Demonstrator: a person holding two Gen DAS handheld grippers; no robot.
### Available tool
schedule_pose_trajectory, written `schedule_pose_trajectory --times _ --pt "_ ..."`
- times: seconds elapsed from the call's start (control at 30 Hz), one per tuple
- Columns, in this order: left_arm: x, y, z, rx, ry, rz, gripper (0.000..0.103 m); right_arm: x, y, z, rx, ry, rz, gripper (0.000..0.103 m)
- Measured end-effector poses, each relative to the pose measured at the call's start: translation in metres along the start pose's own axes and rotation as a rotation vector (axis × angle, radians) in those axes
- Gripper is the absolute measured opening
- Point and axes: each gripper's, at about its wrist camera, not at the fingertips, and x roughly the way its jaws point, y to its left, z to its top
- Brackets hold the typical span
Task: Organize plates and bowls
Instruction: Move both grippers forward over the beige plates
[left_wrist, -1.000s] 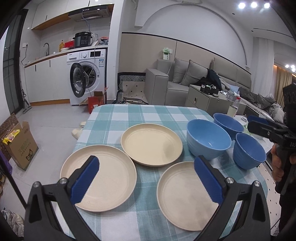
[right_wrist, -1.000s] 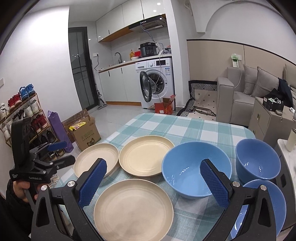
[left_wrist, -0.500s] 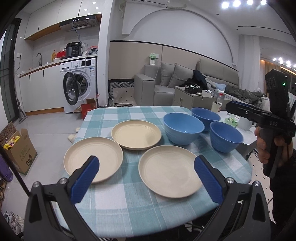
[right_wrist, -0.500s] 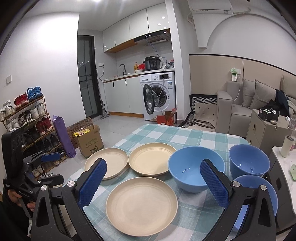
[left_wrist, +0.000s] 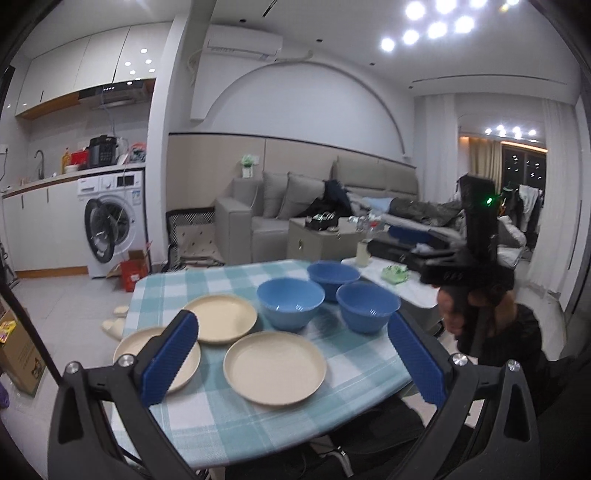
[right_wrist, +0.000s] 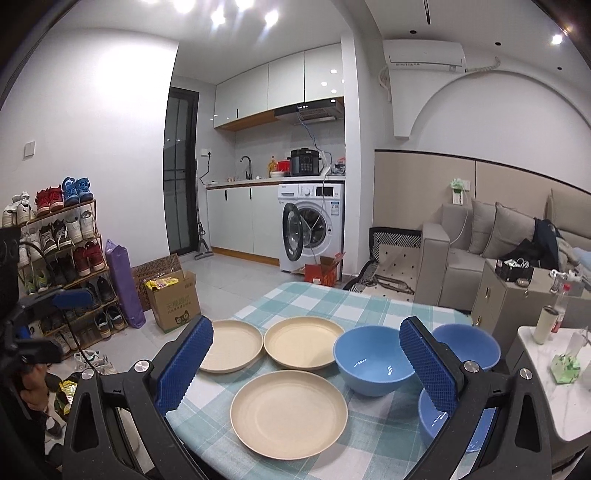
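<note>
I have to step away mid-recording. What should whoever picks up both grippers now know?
Left gripper: open, empty, held above the table's near edge.
Right gripper: open, empty, likewise raised.
On the checked tablecloth: three beige plates lie singly; three blue bowls stand apart on the right.
Done: nothing stacked.
Left: stack plates, nest bowls.

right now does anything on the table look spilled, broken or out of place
Nothing stands out. Three cream plates and three blue bowls sit upright, empty and unstacked on the checked tablecloth; both tools hover open.
</note>
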Motion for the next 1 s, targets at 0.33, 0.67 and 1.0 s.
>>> schedule_pose_trajectory --times 0.33,0.67,1.0 --pt "0.012 0.019 0.068 0.029 -0.031 0.053 0.103 0.004 -0.022 0.058 0.017 -0.004 0.031 0.103" --pt "0.064 0.067 0.124 -0.001 -0.04 0.097 0.103 0.047 -0.063 0.115 0.033 0.022 0.049 0.103" --pt "0.168 0.113 0.117 -0.027 0.083 0.161 0.103 0.133 -0.093 0.13 0.033 0.134 0.069 0.103"
